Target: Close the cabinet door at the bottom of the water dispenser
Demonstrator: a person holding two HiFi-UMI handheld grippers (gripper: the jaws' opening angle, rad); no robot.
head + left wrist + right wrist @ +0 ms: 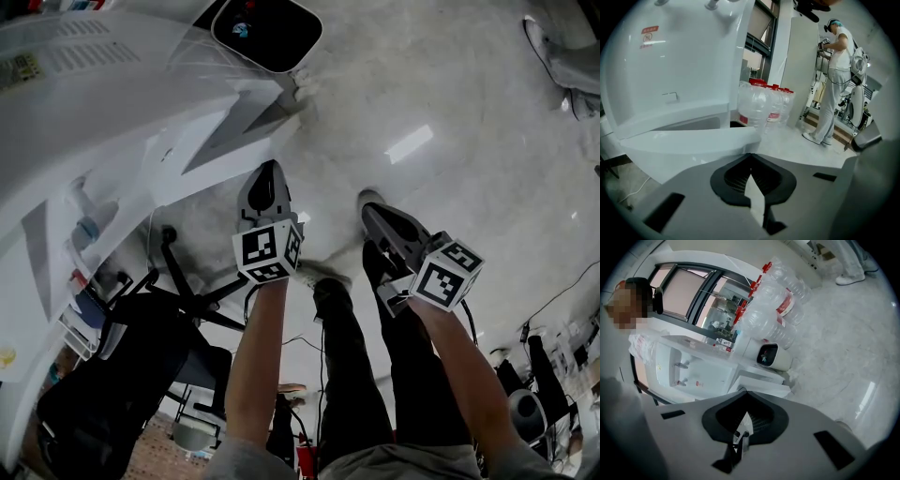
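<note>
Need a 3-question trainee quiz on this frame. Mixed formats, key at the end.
1. True or false: the left gripper has its jaws together with nothing between them.
2. Multiple choice: the caps on the water bottles beside the water dispenser are A) blue, B) red, C) green.
3. Short answer: is the cabinet door at the dispenser's bottom shut or open?

Key: 1 true; 2 B; 3 open, since it stands out from the dispenser's body.
</note>
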